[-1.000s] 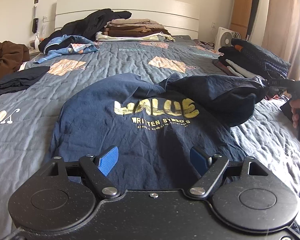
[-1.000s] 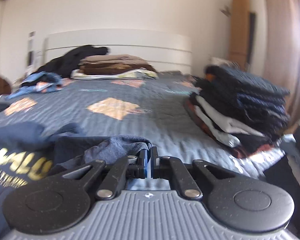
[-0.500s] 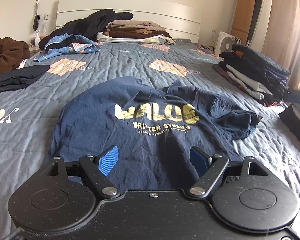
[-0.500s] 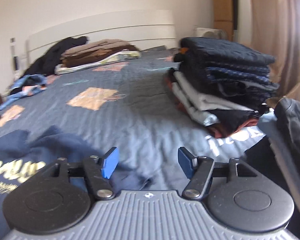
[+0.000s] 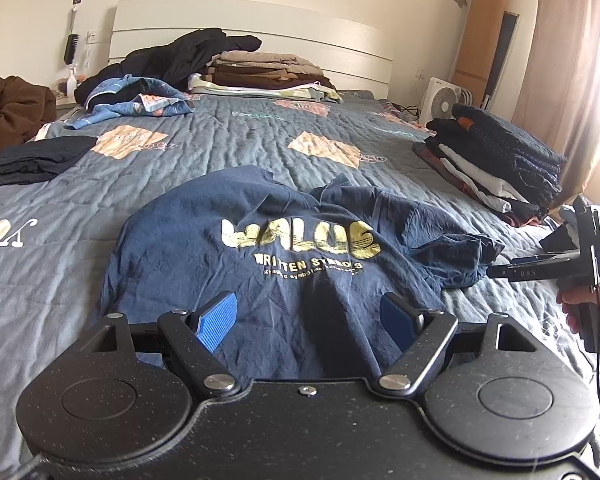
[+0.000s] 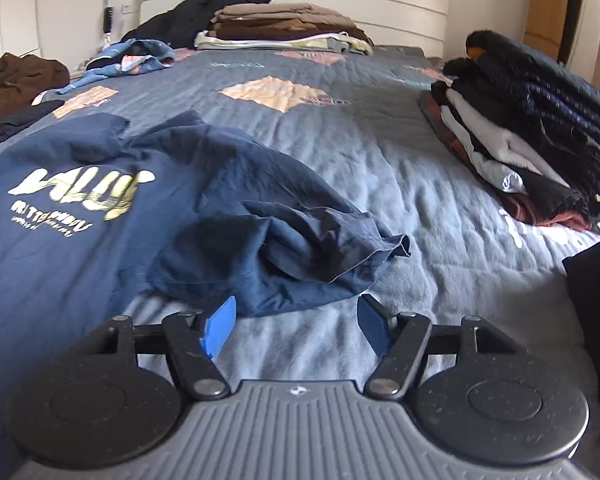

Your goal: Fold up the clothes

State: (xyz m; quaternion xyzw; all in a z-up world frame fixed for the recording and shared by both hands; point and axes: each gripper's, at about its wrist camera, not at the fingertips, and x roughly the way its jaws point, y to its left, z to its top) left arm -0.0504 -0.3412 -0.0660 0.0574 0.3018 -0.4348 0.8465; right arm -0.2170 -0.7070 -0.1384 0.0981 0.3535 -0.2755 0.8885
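Fingers just short of T-shirt

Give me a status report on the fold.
Both hand-held grippers open, left, right. Navy shirt flat on bed, right sleeve bunched. Nothing in the way.

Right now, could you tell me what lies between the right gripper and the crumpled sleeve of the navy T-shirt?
Only bare quilt. In the right wrist view, the open right gripper sits just short of the navy T-shirt sleeve.

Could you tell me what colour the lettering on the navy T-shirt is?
Gold-yellow lettering on the navy T-shirt, clearest in the left wrist view.
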